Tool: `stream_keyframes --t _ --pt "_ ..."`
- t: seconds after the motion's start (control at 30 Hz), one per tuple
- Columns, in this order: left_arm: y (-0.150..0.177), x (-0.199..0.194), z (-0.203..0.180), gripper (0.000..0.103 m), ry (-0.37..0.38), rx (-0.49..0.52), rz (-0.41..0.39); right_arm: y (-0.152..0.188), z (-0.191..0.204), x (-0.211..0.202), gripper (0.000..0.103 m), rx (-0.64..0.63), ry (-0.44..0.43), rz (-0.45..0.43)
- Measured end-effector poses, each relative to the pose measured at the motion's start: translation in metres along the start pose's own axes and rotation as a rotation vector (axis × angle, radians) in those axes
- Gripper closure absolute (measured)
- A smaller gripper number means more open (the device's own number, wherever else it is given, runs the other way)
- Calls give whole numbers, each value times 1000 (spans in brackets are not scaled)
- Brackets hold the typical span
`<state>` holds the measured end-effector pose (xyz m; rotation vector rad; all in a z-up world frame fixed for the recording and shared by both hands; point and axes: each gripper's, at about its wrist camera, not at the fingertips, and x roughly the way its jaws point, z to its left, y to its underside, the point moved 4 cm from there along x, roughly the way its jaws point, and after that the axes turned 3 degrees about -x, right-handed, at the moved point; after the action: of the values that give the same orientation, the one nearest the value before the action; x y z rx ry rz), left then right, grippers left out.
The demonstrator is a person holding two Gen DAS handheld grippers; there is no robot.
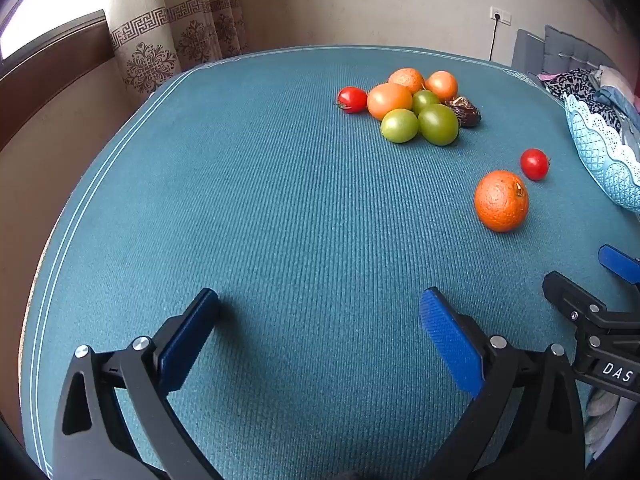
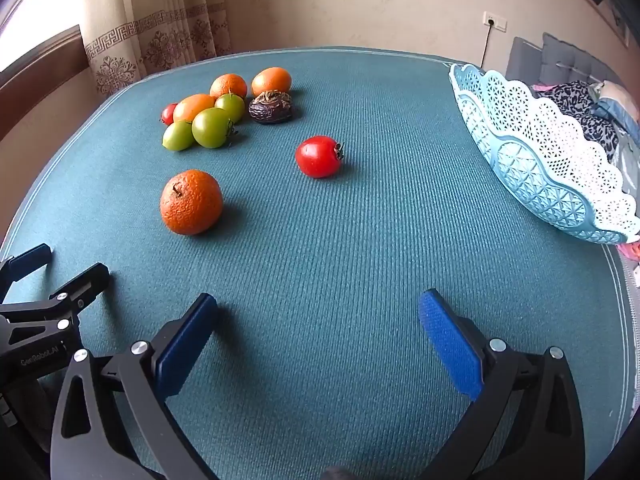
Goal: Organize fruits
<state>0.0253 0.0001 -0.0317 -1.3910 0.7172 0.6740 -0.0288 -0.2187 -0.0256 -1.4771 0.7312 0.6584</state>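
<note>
A pile of orange and green fruits [image 1: 416, 106] lies far on the teal table, with a red tomato [image 1: 352, 99] at its left and a dark wrinkled fruit [image 1: 464, 111] at its right. A lone orange [image 1: 501, 201] and a second red tomato [image 1: 534, 164] lie nearer, at the right. In the right wrist view the pile [image 2: 208, 116], the orange [image 2: 191, 202] and the tomato [image 2: 319, 156] show too. A light blue lace basket [image 2: 536, 152] stands at the right. My left gripper [image 1: 320, 320] and right gripper [image 2: 318, 320] are open and empty, low over the table.
The teal cloth [image 1: 240, 220] covers the table. The basket's rim [image 1: 600, 148] shows at the right edge of the left wrist view. A curtain [image 1: 160, 32] and window lie behind at the left. A grey sofa with clothes [image 2: 580, 92] stands beyond the basket.
</note>
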Motion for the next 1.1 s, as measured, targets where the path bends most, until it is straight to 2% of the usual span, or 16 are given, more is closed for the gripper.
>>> stream_keyframes --t 0.1,0.13,0.37,1.1 --pt "-1 0 0 2 2 -4 -3 1 0 -1 5 -8 8 4" --pt "-2 1 0 2 3 -5 -4 0 -1 2 5 -7 -17 14" --pt "0 0 -1 2 0 -1 -11 3 -4 3 5 -34 -48 21" --pt "0 -1 -1 2 -2 0 -15 6 -4 -4 5 -57 -50 28"
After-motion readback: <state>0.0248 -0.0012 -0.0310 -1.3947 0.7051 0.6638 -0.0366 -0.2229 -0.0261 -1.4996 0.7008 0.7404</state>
